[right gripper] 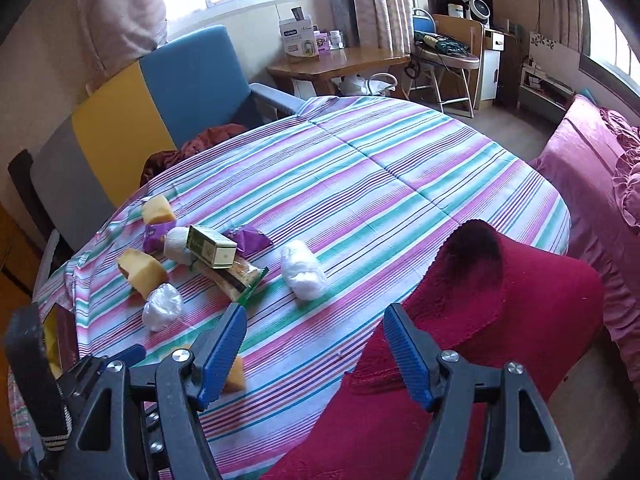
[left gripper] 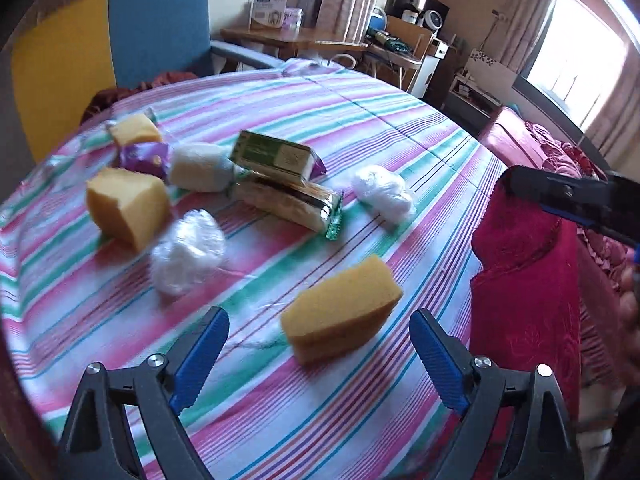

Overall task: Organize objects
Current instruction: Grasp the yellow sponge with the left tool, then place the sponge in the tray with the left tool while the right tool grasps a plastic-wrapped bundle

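Note:
On the striped tablecloth (left gripper: 360, 112) a yellow sponge (left gripper: 340, 304) lies just ahead of my left gripper (left gripper: 318, 316), framed by its open blue pads, which do not touch it. Further back sit two more sponges (left gripper: 128, 208), a green box (left gripper: 272, 156) on a snack packet (left gripper: 288, 200), a white roll (left gripper: 200, 166), purple packets (left gripper: 144, 158) and two clear-wrapped white bundles (left gripper: 188, 256). My right gripper (right gripper: 316, 312) hangs open and empty over the table's near edge; the near sponge (right gripper: 236, 376) peeks out behind its left finger.
A red cloth (right gripper: 480, 320) drapes a chair back at the table's right edge, close to both grippers. A blue and yellow chair (right gripper: 180, 80) stands behind the table, a pink bed (right gripper: 592, 184) to the right, a wooden desk (right gripper: 340, 64) by the window.

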Demonstrator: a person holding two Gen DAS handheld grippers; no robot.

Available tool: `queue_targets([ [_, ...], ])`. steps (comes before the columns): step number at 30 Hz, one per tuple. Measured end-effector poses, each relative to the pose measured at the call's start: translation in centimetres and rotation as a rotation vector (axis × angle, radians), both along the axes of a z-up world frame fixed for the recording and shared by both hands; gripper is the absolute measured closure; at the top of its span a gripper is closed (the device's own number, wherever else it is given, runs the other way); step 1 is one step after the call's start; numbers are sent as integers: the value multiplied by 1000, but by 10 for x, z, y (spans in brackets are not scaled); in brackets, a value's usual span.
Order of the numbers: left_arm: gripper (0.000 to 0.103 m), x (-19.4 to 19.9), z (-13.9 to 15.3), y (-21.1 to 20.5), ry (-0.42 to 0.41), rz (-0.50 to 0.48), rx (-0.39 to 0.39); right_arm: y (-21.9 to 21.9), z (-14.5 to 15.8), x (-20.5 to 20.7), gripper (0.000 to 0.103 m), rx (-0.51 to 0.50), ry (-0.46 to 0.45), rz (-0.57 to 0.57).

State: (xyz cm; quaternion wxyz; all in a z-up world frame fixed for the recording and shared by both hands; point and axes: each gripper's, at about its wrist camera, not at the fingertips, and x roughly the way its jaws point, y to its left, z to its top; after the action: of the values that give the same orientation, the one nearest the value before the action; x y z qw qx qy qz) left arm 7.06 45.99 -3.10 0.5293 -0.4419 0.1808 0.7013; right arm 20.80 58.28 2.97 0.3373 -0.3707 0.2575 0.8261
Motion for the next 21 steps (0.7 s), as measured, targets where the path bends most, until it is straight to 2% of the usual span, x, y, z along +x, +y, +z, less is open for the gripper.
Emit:
queue_targets([
  [3,10,-1,-10,15,-84,21,-9,1,-2,0,31,1,-6,3],
  [5,13,-1,-18,23,-93,44,-31,2,-4,-1,30,-3,-13,4],
  [7,38,-3,-27,25,-98,48,-56,4,-7,-5,30,-6,-24,11],
  [8,38,-4,-30,23,-110,42,-58,5,-8,-6,30,-7,-31,16],
  [9,40,-6,-29,15,-117,42,-25,6,-10,-10,30,-8,-41,24],
  [12,41,-10,-24,-4,-74,47,-12,8,-13,-23,31,-10,-81,61],
  [16,41,-28,-17,-42,-75,98,-1,16,-21,-53,31,-25,-154,130],
  [21,40,-42,-9,-91,-41,172,9,38,-40,-97,31,-46,-297,166],
])
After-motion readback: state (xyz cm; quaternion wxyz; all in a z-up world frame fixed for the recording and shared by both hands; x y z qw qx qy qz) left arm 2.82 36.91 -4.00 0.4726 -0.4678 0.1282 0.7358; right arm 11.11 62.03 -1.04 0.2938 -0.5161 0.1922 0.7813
